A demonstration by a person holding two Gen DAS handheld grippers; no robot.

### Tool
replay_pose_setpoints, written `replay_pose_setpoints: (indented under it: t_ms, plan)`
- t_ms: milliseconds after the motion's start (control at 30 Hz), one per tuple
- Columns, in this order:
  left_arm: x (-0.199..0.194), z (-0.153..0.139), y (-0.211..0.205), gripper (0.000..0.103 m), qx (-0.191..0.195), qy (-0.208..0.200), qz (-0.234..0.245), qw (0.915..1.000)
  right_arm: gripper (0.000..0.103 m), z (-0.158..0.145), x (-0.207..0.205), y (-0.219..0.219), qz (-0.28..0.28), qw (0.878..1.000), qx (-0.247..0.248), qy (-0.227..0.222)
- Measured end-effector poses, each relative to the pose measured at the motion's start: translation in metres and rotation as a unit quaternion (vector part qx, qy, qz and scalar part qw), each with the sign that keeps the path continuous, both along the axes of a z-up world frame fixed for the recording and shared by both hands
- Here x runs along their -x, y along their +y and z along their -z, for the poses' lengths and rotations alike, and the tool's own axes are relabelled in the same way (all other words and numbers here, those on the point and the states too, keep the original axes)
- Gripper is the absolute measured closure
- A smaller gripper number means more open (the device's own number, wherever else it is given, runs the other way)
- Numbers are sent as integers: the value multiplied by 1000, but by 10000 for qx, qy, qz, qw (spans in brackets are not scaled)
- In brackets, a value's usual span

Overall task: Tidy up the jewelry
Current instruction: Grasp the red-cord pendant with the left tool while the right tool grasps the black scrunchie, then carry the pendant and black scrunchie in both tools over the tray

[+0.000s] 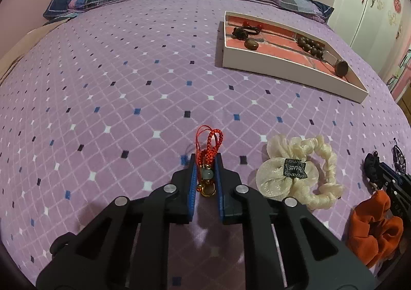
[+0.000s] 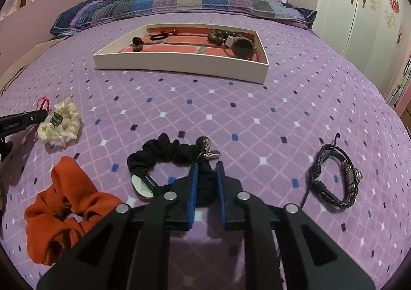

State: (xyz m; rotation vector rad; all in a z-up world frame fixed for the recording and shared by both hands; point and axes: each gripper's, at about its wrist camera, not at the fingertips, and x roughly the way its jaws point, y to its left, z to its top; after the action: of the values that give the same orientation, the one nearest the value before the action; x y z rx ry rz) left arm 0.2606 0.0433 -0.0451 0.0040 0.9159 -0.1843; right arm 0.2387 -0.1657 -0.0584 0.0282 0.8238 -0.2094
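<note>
My left gripper is shut on a red cord charm with a pale green bead and gold bell, held just above the purple bedspread. My right gripper is shut on a black scrunchie with metal charms that lies on the bedspread. A white tray, also in the right wrist view, holds a wooden bead bracelet, a watch and a hair tie with red beads.
A cream scrunchie and an orange scrunchie lie between the grippers. A black braided bracelet lies to the right. Pillows line the far edge; a white wardrobe stands at right.
</note>
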Motion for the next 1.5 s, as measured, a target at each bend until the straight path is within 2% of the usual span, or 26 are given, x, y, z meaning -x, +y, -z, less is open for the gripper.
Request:
replay_pose_setpoints:
  t_ms: [500,900,1067,1233,1367,1500]
  plan:
    - [-1,-22,0,94,106,-128,2,9999,94,-14,-4,-20,140,9989,-396,-188]
    - [-14,-44,-14,94,78,-302,34,9995,94,-30,-22,-25,131,9986,-287,-426]
    - [-29,-57,-26,94,197,-361,119,9991,94,-46,-42,-29,150,9975,-317,-616]
    - [-49,-68,-45,94,157,-493,183,9985,94,-64,-70,-30,102,9960,-328,-822]
    - [-71,-78,-60,94,226,-560,255,9978,94,-79,-99,-32,80,9947,-344,-961]
    - [-97,-83,-81,94,135,-598,370,9974,94,-84,-133,-36,122,9940,-387,-1020]
